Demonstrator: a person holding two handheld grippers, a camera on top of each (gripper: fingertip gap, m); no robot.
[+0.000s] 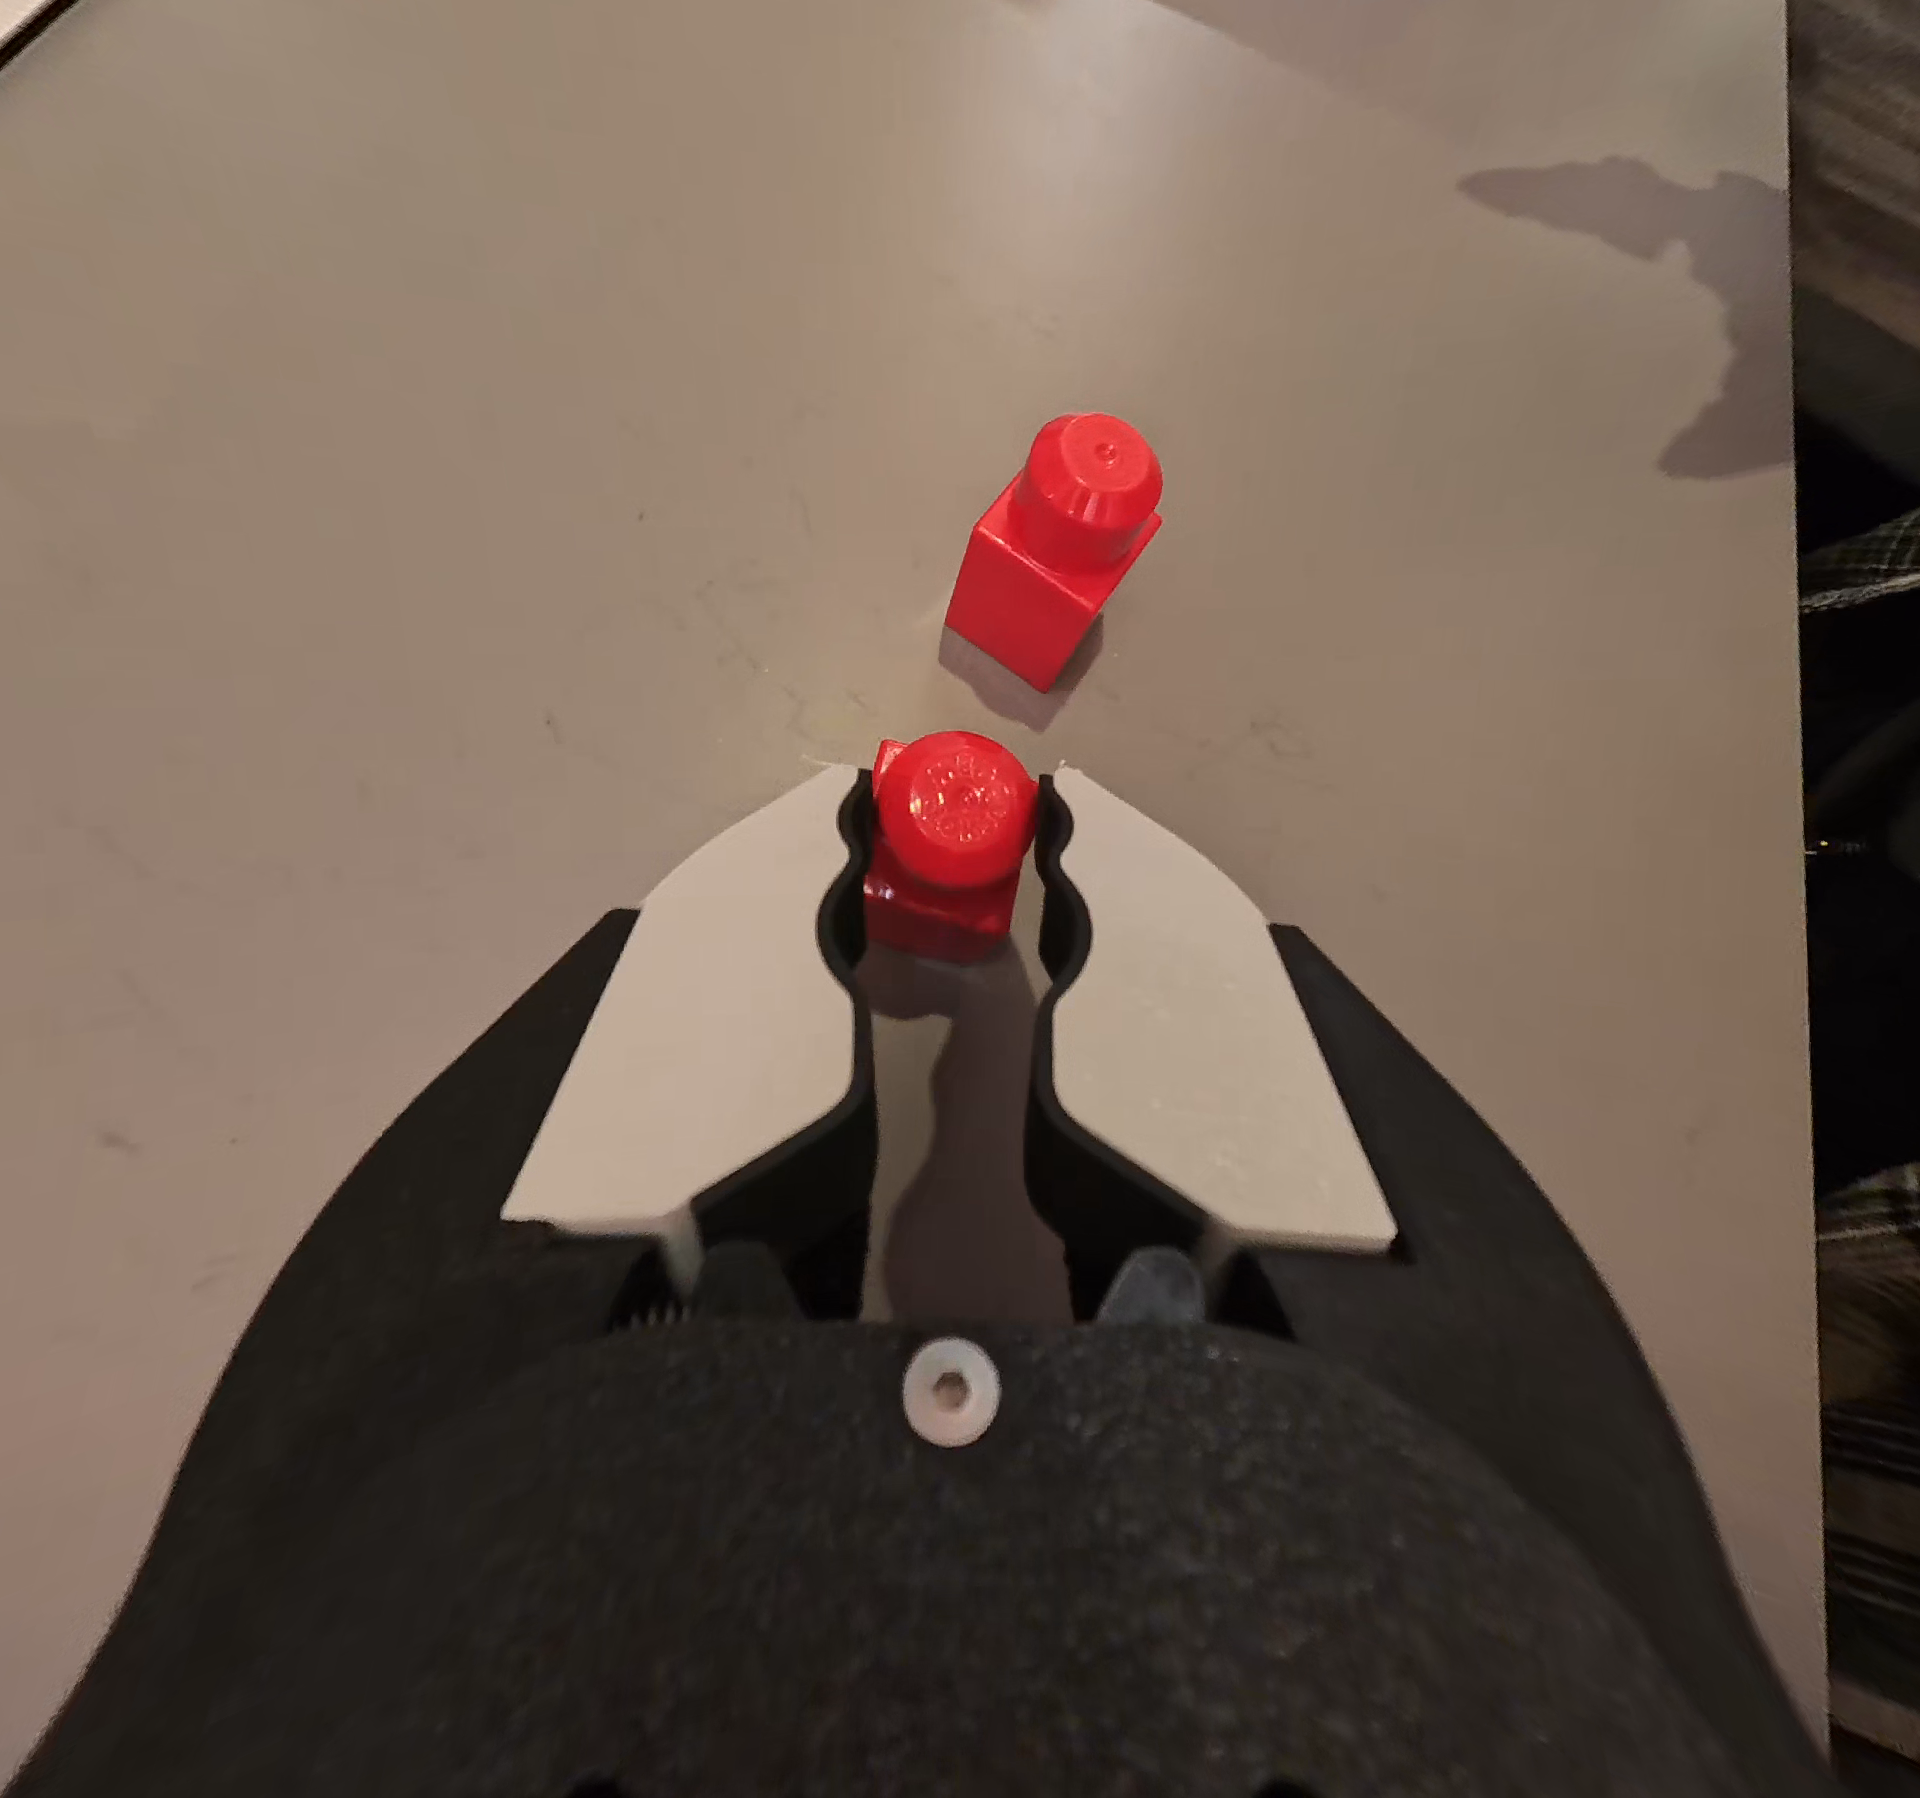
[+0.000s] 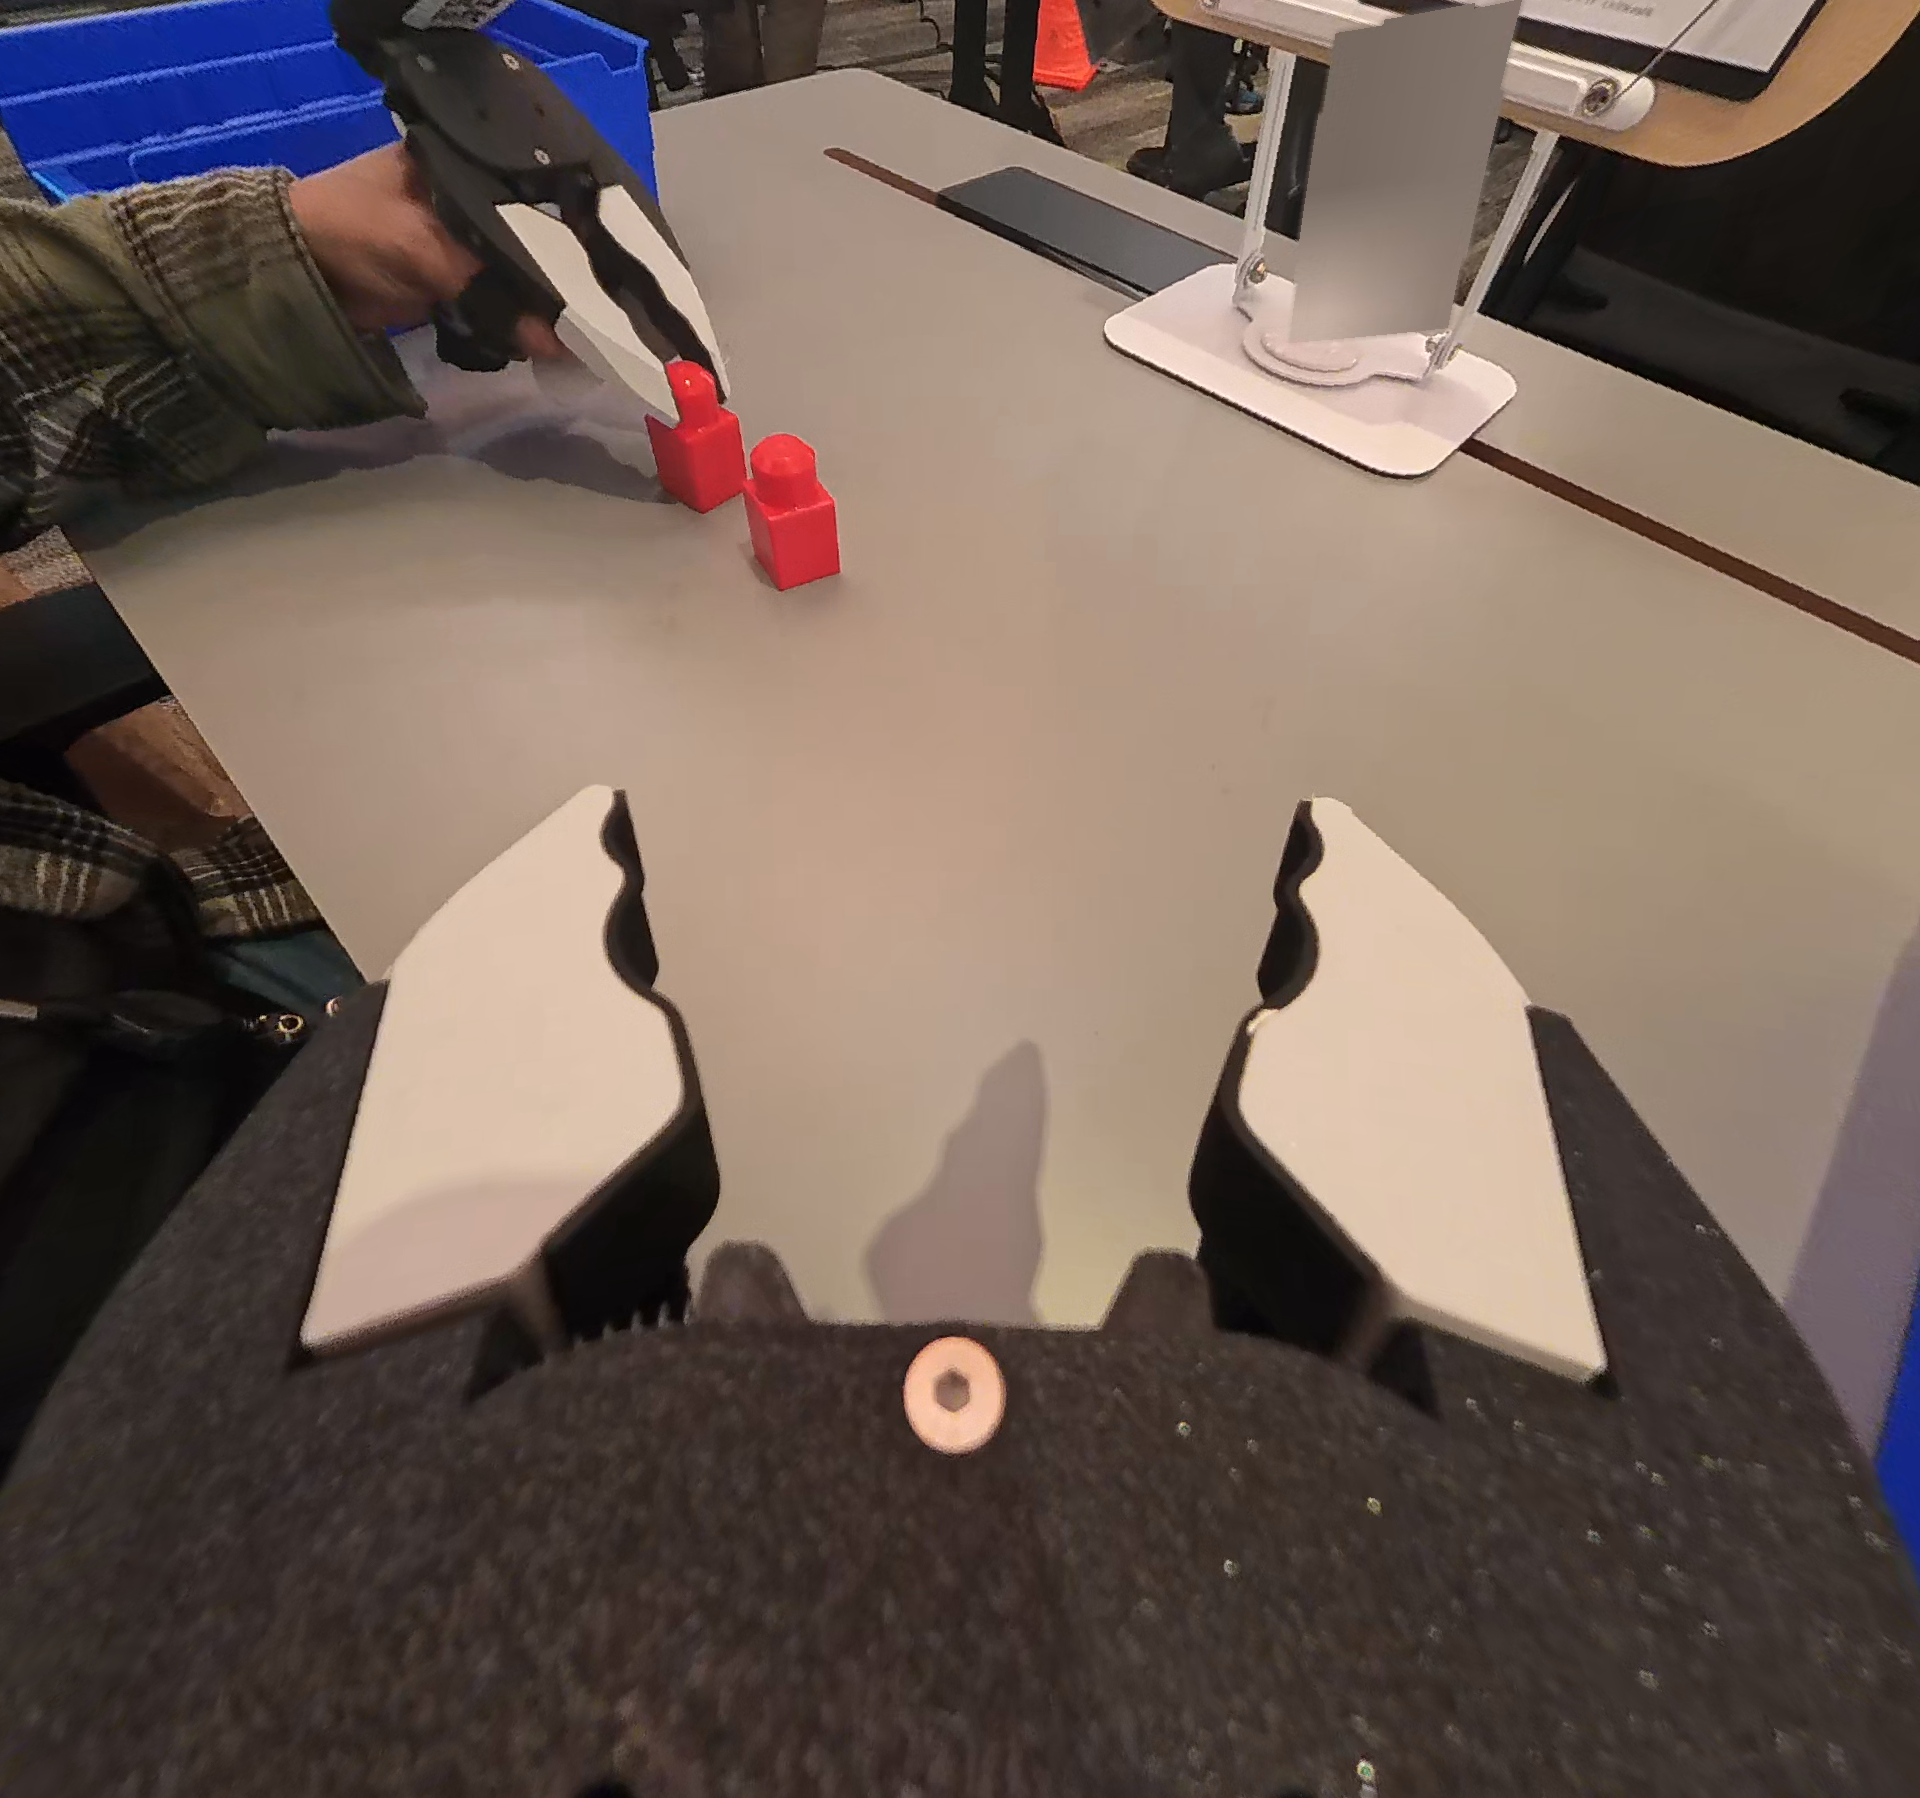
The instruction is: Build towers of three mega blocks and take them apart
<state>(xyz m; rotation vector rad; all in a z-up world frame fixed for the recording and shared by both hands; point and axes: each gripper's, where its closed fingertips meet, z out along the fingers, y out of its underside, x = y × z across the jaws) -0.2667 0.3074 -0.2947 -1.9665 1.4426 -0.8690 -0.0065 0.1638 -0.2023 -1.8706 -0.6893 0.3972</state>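
Note:
Two red one-stud mega blocks stand upright and apart on the grey table (image 2: 1039, 657). My left gripper (image 1: 953, 780) is shut on the stud of the nearer red block (image 1: 940, 875), which rests on the table. It shows in the right wrist view too: the left gripper (image 2: 694, 375) tilts down onto that block (image 2: 698, 455). The second red block (image 1: 1044, 574) stands free just beyond it, also seen in the right wrist view (image 2: 792, 527). My right gripper (image 2: 958, 801) is open and empty, above the table well short of both blocks.
A blue bin (image 2: 208, 86) sits at the table's far left. A white stand (image 2: 1309, 387) with a grey panel and a black phone (image 2: 1081, 221) lie at the back right. A plaid sleeve (image 2: 156, 325) reaches in from the left. The table edge (image 1: 1789, 605) runs close on the right. The left gripper's tips are roughly 35 cm from the right gripper's.

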